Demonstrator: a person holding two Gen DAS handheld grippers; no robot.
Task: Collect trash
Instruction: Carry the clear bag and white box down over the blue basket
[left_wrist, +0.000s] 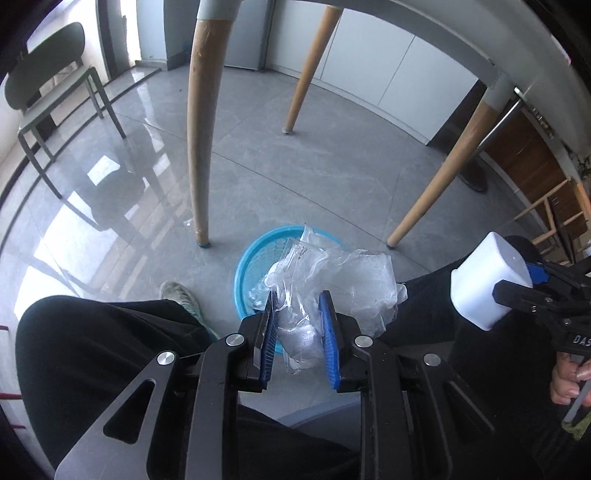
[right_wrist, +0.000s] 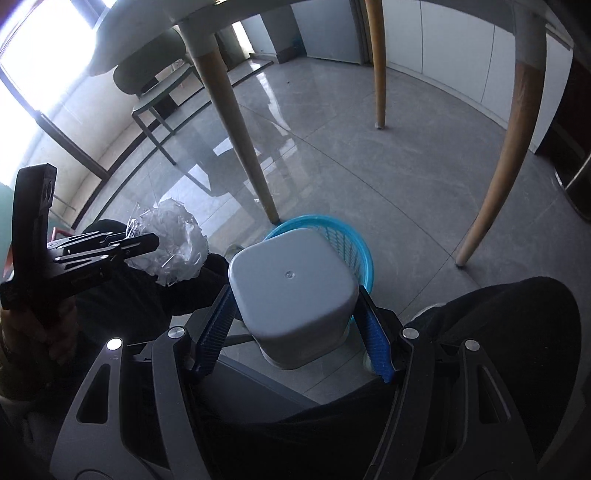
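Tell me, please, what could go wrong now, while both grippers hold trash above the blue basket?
1. The crumpled clear plastic spreads wide beyond the left gripper; released, it may drift and land outside the blue basket.
2. The white container, held in the right gripper, looks nearly as wide as the basket's opening, so it may catch on the rim or tip the basket.

Left wrist view: rides behind left tool (left_wrist: 297, 325), faces down and forward, close above blue basket (left_wrist: 251, 254) | Right wrist view: behind right tool (right_wrist: 295, 332), same downward heading, probably slightly right of the other | Shared: basket (right_wrist: 351, 236), grey floor (left_wrist: 332, 177), wooden legs (left_wrist: 197, 147) of worktop, each opposite tool.
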